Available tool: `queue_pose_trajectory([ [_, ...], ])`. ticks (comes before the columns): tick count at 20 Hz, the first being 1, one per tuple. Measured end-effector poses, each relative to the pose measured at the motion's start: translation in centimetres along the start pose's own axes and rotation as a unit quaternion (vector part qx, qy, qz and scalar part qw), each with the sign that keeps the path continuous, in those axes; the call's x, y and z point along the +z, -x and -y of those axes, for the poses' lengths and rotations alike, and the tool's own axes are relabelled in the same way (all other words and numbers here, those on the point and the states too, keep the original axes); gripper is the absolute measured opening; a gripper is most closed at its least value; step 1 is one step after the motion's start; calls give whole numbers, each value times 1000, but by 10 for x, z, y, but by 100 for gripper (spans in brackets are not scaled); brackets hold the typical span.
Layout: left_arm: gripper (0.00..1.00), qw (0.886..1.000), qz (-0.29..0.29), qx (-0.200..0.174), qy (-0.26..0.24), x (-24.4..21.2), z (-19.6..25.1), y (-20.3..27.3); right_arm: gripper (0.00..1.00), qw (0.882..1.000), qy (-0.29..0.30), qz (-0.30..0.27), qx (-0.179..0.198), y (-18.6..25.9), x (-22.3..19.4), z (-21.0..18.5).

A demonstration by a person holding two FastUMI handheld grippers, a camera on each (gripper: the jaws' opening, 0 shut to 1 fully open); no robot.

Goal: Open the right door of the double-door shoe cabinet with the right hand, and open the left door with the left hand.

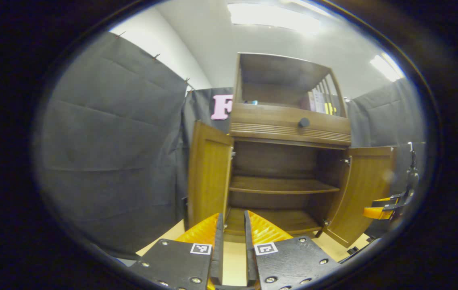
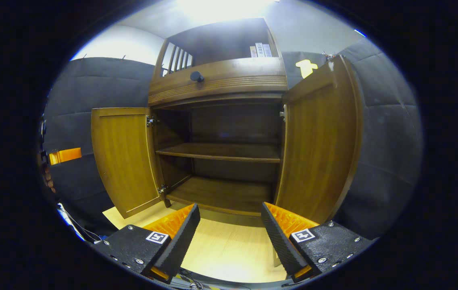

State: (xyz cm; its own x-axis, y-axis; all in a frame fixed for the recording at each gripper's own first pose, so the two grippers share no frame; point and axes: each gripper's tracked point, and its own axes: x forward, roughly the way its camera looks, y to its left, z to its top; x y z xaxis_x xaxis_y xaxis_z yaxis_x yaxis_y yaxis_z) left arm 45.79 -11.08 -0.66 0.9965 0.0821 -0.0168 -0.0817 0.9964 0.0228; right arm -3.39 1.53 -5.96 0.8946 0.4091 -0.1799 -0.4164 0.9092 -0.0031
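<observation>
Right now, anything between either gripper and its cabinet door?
Nothing visible. Left door and right door both stand swung open already. Left gripper and right gripper hang over bare floor facing the open shelves, holding nothing.

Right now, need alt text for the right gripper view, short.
A wooden shoe cabinet stands with both doors swung open, the left door and the right door, showing a bare middle shelf and bottom shelf. The right tongs sit open in the foreground over a light wood floor, holding nothing.
</observation>
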Motion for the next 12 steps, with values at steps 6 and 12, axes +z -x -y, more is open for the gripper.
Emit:
queue_pose_trajectory([
  [6, 12, 1000, 2, -12, -27, 1, 11, -8, 93, 999, 10, 34, -5, 25, 16, 17],
  [12, 74, 999, -7, -28, -31, -7, 22, -2, 93, 998, -24, 42, -40, 30, 27, 34],
])
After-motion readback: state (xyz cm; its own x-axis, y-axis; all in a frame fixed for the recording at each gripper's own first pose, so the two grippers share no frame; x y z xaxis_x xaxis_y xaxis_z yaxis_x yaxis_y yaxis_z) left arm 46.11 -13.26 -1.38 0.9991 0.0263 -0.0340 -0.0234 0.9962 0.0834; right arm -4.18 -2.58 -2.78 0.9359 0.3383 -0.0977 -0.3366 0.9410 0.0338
